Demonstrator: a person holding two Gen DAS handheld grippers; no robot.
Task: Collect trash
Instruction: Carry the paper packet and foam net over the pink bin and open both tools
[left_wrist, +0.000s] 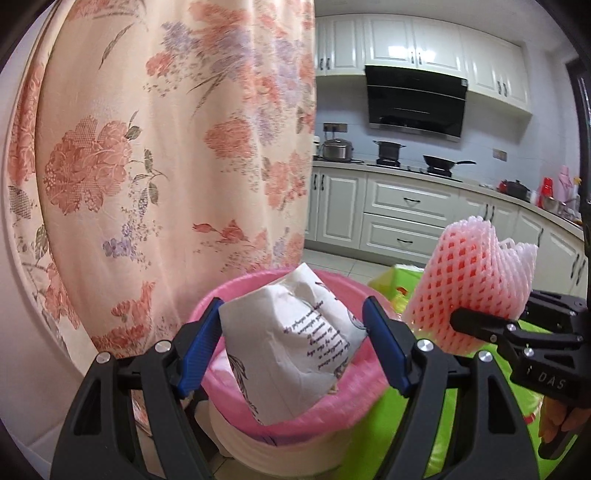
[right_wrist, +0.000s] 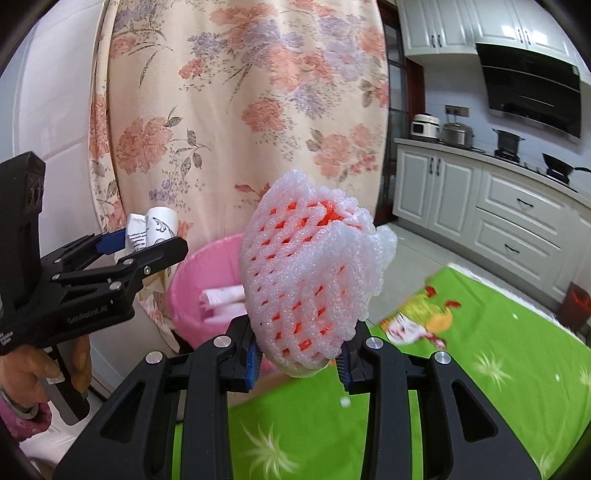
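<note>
Crumpled white paper packet w/ dark printed script (left_wrist: 291, 343) sits clamped between the blue pads of the left gripper (left_wrist: 293, 345), directly over the pink-lined round trash bin (left_wrist: 236, 402) just beyond its fingers. Only the right wrist view shows inside the bin: folded white-pink wrappers (right_wrist: 221, 301) lie there. Right gripper (right_wrist: 299, 363), jaws narrow, grips the base of a white-pink foam fruit net (right_wrist: 314, 273), w/ green floral mat (right_wrist: 480, 369) below and bin ahead-left.
</note>
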